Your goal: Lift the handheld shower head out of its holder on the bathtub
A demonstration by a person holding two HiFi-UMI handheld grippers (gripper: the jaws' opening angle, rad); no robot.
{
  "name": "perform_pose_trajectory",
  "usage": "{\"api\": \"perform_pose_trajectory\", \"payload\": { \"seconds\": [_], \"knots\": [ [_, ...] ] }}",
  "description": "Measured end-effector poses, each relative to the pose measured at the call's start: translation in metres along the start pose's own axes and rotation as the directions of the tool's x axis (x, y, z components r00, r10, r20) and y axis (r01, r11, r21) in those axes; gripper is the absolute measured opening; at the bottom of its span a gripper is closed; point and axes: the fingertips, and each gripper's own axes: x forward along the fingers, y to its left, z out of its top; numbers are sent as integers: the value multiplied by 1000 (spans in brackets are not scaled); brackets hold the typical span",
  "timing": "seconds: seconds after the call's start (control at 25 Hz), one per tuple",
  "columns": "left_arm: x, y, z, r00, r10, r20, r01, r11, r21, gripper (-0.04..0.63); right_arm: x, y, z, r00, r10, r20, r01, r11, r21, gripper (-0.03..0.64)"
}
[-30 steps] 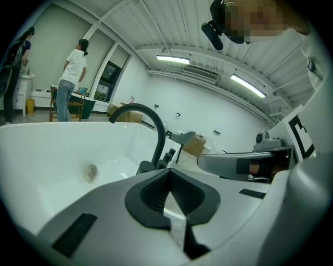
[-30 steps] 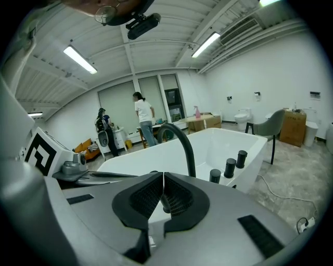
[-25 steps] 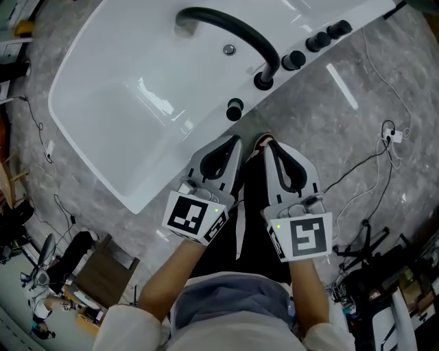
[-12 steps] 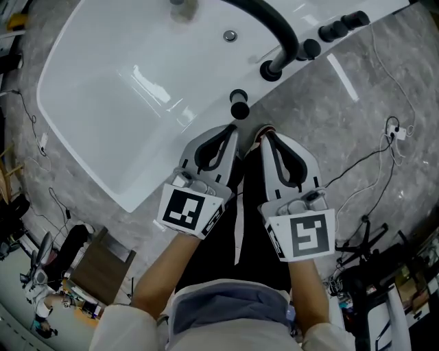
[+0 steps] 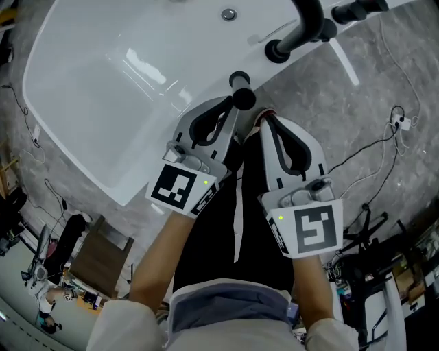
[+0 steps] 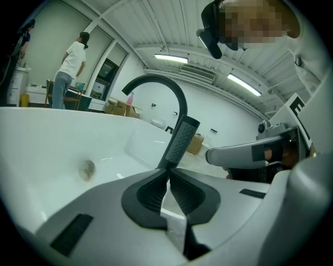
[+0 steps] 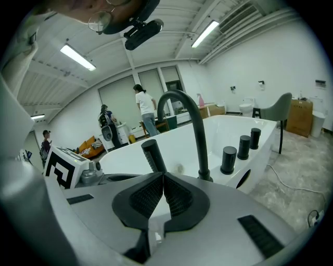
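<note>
The handheld shower head (image 5: 239,89) is a black textured rod that stands upright in its holder on the white bathtub's rim (image 5: 206,86). My left gripper (image 5: 229,108) is shut and empty, with its tips just short of the rod. In the left gripper view the shower head (image 6: 180,141) rises right beyond the closed left gripper (image 6: 168,175). My right gripper (image 5: 266,126) is also shut and empty, beside the left one and a bit further from the rim. In the right gripper view the shower head (image 7: 153,155) stands slightly left of the closed right gripper (image 7: 163,180).
A black arched faucet (image 7: 193,124) rises from the rim right of the rod, and three black knobs (image 7: 242,147) follow it. The tub drain (image 5: 228,14) lies inside the basin. Cables (image 5: 384,140) trail over the grey floor. A grey chair (image 7: 283,111) and people (image 7: 145,109) stand far off.
Both grippers have sunk and moved toward the tub rim. The left gripper's tips now sit much closer to the shower head. Both stayed shut.
</note>
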Motion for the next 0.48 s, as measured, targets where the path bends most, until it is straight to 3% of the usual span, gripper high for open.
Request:
{"api": "perform_pose_trajectory", "payload": {
  "seconds": [0.16,0.48],
  "knots": [
    [3,8,-9,999,34,1,-34,999,7,56,1,0,-4,1000,24,-15,-23,1000,16,20],
    [24,5,-20,998,47,-34,-44,995,90,154,-1,-21,-8,999,32,-27,-32,999,-3,20]
  ]
}}
